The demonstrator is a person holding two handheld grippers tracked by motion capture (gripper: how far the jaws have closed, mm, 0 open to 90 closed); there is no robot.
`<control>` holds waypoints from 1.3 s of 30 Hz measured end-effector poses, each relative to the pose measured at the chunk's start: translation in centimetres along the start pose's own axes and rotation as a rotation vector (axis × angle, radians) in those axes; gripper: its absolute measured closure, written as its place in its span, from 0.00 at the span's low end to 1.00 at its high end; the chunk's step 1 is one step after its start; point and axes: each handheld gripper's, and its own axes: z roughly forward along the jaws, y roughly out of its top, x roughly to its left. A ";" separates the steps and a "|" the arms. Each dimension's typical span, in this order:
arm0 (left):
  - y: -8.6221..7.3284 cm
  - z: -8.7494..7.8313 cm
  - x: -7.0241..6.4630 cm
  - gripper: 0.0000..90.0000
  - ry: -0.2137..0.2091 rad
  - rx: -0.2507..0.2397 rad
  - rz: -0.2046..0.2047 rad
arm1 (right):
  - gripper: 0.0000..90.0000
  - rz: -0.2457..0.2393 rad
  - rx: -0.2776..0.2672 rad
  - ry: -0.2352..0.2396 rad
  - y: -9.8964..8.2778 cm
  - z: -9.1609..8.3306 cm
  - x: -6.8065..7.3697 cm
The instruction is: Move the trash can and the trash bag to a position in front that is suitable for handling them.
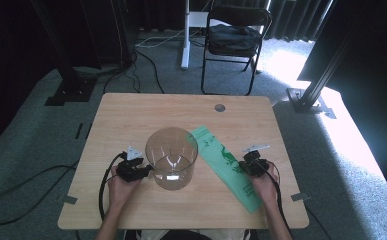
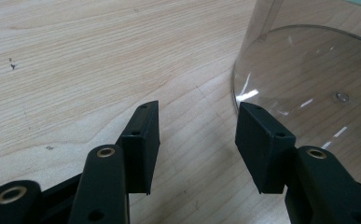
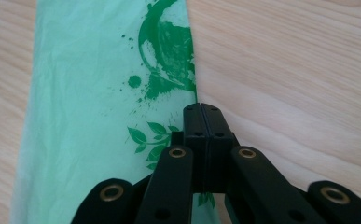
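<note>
The work looks barely begun: a folded green bag (image 1: 226,167) lies flat on the table (image 1: 131,115), still folded and outside the clear plastic bin (image 1: 171,157), so opening it and lining the bin seem to be what is left.

Nearest the front edge, the right gripper (image 1: 251,164) sits on the bag's right side with its jaws pressed together; in the right gripper view (image 3: 201,108) they meet at the bag's edge, yet whether they pinch the film or merely rest on it I cannot tell. The left gripper (image 1: 140,170) is spread wide, just beside the bin's left wall, its right jaw close to the base without clearly touching.

The bag runs slantwise from near the front right corner toward the table's middle, its far end passing beside the bin. The bag's mouth is hard to make out.
</note>
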 end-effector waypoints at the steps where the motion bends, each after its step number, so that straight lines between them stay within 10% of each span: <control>1: 0.0 0.0 0.0 0.56 0.000 0.000 -0.001 | 1.00 0.004 -0.003 0.000 0.0 -0.1 -0.4; 8: 0.2 0.3 0.2 0.56 0.001 -0.001 -0.005 | 0.99 0.027 0.016 -0.026 -0.8 -0.6 -2.2; 13: 0.3 0.6 0.2 0.57 0.007 0.000 -0.005 | 0.80 0.043 -0.043 -0.049 -1.0 -1.3 -2.0; 18: 0.5 0.7 -0.1 0.60 0.006 0.001 0.007 | 0.68 -0.004 -0.116 -0.057 0.1 -1.6 -0.2; 29: 0.6 0.8 -0.8 0.60 -0.002 0.005 0.040 | 0.69 -0.118 -0.091 0.046 2.5 1.2 4.7; 39: 0.7 1.1 -1.8 0.60 -0.013 0.012 0.070 | 0.70 -0.134 -0.072 0.069 3.2 2.8 6.0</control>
